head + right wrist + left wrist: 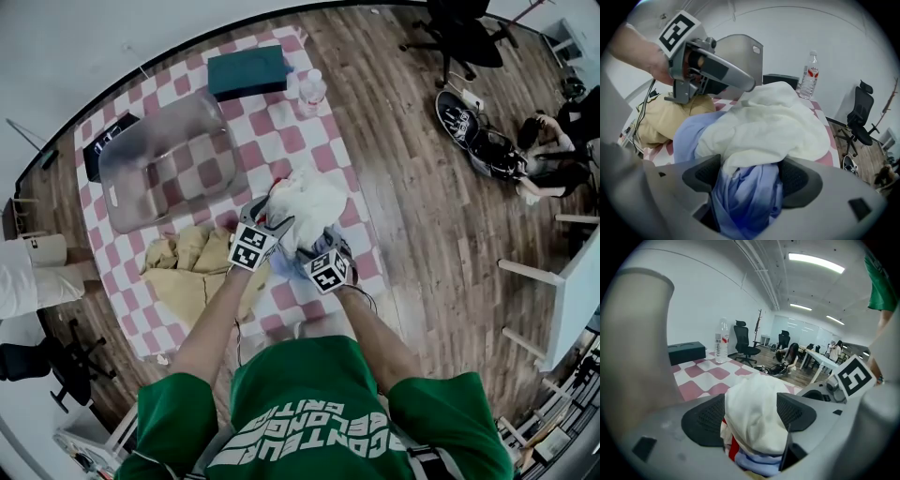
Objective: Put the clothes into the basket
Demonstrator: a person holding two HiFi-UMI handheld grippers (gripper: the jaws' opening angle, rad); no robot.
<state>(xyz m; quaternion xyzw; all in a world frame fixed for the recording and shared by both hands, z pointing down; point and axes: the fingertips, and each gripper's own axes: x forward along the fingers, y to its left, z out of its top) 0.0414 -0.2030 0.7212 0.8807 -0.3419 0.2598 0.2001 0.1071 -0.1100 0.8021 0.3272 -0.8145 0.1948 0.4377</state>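
Clothes pile [314,202], white over blue, slumped on checkered table [281,141] near clear basket [117,183], soft, light, floppy; left gripper [750,414] and right gripper [748,176] gaping wide around bunched folds, probably wanting deep bites.

White cloth [754,404] bunches between the left gripper's [750,416] spread jaws; 1 bottle [721,341] stands beyond.

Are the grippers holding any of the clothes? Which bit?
Nothing is clamped yet. The left gripper stands open around a fold of the white garment; the right gripper stands open around the blue garment under it.
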